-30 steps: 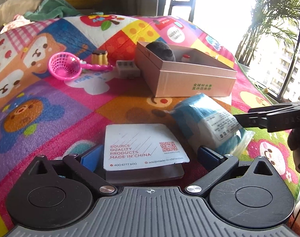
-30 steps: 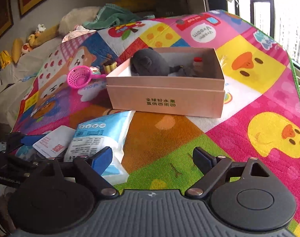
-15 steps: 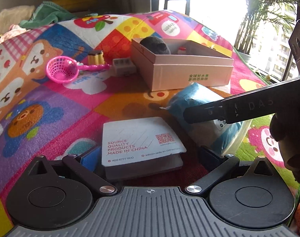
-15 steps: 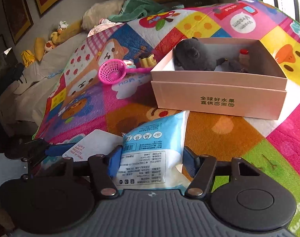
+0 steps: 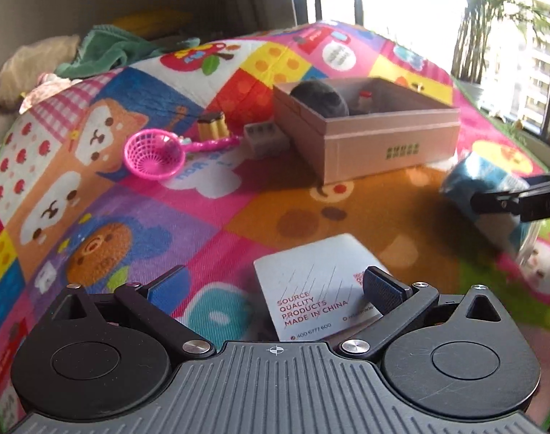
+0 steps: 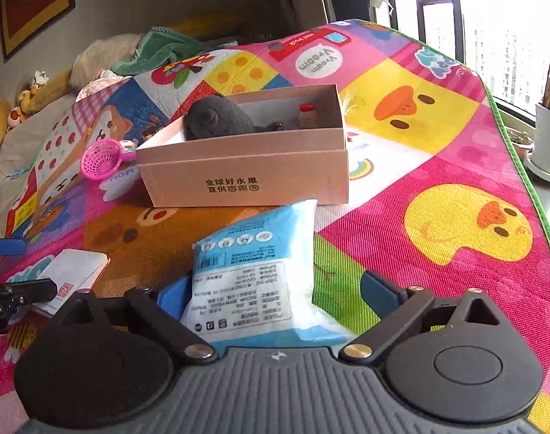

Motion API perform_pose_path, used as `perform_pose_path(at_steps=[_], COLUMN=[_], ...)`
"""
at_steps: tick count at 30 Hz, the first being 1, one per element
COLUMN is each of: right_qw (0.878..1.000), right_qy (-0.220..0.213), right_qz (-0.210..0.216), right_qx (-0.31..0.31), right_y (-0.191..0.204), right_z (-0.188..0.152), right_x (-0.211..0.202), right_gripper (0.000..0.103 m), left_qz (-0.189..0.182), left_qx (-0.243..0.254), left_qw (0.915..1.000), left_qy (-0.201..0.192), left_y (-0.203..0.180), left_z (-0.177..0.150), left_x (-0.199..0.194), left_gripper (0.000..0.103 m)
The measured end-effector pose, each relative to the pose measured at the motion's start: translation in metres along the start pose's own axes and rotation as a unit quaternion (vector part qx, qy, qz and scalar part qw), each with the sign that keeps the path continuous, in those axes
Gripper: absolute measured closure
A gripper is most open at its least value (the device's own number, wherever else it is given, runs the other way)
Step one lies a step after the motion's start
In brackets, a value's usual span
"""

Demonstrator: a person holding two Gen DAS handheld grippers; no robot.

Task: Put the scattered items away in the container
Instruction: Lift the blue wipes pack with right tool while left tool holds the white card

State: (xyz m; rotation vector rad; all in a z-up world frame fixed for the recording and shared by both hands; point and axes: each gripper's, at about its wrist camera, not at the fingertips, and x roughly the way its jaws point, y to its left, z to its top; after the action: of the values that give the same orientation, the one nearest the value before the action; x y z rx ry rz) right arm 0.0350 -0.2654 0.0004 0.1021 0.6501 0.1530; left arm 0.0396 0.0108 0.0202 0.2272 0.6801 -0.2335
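A pink cardboard box (image 5: 390, 144) (image 6: 238, 181) stands on the play mat and holds a grey plush (image 6: 213, 119) and a small red-capped bottle (image 6: 306, 114). A blue-and-white pack (image 6: 253, 271) (image 5: 484, 181) lies flat between the fingers of my right gripper (image 6: 276, 293). Its jaws are opening, and the right finger stands off the pack. The right gripper's finger (image 5: 510, 199) crosses the pack in the left wrist view. My left gripper (image 5: 275, 287) (image 6: 14, 271) is open over a white printed card (image 5: 311, 289) (image 6: 76, 271), which lies by its right finger.
A pink basket scoop (image 5: 153, 153) (image 6: 101, 159), a small yellow-brown item (image 5: 211, 128) and a grey block (image 5: 265, 137) lie left of the box. Cushions and a green cloth (image 5: 119, 50) sit at the far end. A window and a plant pot (image 6: 548, 144) are on the right.
The right gripper came over the pack, narrowed around it, then widened again. The left gripper shifted left and rolled, so the card now sits by its right finger.
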Motion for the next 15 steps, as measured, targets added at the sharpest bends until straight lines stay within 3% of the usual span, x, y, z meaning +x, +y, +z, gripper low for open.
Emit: perform_pose_path(at_steps=[5,10,15], right_qw=[0.999,0.999,0.999], right_qy=[-0.009,-0.012,-0.025], right_qz=[-0.021,-0.029,-0.028], right_qx=[-0.047,-0.025,-0.021], right_y=[0.015,0.01,0.01], right_z=[-0.006,-0.007,-0.009], right_x=[0.002,0.001,-0.001], right_gripper=[0.001,0.0,0.0], left_qz=[-0.02,-0.058,-0.073], left_qx=[0.002,-0.01,-0.008], left_qw=[0.9998,0.9982,0.9972], left_qy=[0.001,0.01,0.017], left_y=[-0.006,-0.016,-0.024], left_z=[-0.006,-0.008,0.003], left_x=[0.0,0.01,0.02], left_gripper=[0.0,0.0,0.0])
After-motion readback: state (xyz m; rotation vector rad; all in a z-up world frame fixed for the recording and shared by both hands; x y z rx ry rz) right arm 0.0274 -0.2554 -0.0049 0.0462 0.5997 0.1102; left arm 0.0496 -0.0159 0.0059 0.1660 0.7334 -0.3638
